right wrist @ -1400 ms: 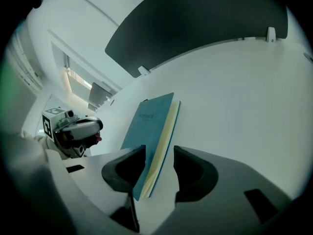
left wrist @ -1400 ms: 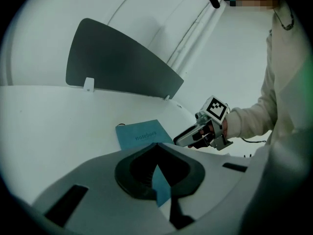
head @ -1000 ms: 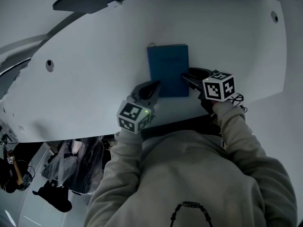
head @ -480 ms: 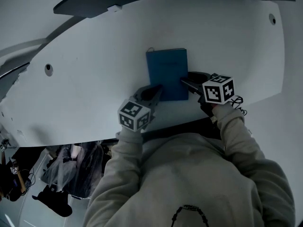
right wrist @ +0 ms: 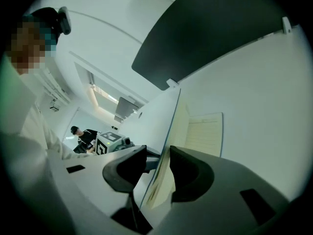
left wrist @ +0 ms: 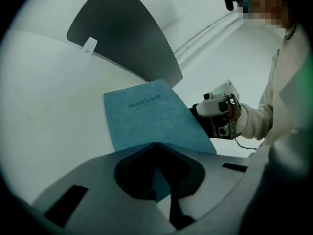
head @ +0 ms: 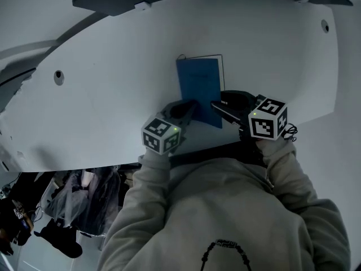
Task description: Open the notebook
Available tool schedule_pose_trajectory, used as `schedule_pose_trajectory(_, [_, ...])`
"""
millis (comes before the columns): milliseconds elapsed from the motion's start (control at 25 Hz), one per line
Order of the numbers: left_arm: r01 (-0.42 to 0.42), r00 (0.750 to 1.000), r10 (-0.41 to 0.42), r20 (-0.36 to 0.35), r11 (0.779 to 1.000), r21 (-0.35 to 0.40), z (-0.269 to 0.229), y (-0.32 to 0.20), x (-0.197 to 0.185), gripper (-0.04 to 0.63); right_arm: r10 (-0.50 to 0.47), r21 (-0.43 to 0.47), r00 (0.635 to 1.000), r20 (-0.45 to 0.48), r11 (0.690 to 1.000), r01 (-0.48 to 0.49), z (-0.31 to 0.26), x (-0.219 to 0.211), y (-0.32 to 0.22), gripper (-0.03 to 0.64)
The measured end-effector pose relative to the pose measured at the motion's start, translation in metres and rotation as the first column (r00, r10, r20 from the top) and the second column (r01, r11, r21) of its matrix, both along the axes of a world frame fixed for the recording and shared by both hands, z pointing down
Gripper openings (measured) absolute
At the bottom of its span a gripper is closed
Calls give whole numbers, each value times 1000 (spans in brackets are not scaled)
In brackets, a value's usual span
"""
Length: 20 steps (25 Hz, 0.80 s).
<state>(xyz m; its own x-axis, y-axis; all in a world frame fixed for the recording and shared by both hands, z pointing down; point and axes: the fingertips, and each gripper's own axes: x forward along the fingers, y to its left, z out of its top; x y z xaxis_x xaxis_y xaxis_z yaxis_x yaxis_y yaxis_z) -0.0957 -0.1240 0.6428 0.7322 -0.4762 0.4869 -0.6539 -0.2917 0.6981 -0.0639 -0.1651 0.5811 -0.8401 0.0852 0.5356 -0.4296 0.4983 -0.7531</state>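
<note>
cover raised off the page, both grippers on the notebook

the left gripper [head: 189, 106] had its jaws brought fully together, the tips meeting with nothing held between them. in the left gripper view [left wrist: 155, 145] those tips sat over the near edge of the notebook [left wrist: 146, 119], at its near left corner. whether they pressed on it or only hung just above could not be told. the rest of the blue book ran away ahead of the tips, across the white table [left wrist: 49, 97], with the word "notebook" printed on the cover.

from the head view the notebook [head: 198, 86] lay between the two grippers, just ahead of the left one and just left of the right one. its cover [head: 197, 81] was tilted up along the right side. a pale strip of page [head: 221, 72] showed beside it.

the right gripper [head: 217, 106] reached in from the right, its jaws closed down to a narrow slot on the cover's free edge. in the right gripper view [right wrist: 157, 153] the cover [right wrist: 180, 126] ran edge-on between the jaws, one on each face, its cream inner side turned right. a lined page [right wrist: 205, 133] lay flat on the table [right wrist: 259, 92] just right of the jaws. the left gripper's marker cube [right wrist: 105, 143] showed beyond the left jaw.
</note>
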Motion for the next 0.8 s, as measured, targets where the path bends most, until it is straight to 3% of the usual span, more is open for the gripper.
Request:
schedule_pose_trajectory(240, [118,992,-118,-37,993,-5,-13,5,-31,-6,-74,18,991,111,997,72,-31,-40,9,153])
schedule_pose_trajectory(440, [276,961,-276,-33,961,-9,-14,14,-79,-6,-144,16,972,186,989,144,-43,-81,21,152])
schedule_pose_trajectory(800, [421,907,-420,-37,907,13,-24,48,-130,-6,-276,24,932,237,960,278,-35,-147,45,130])
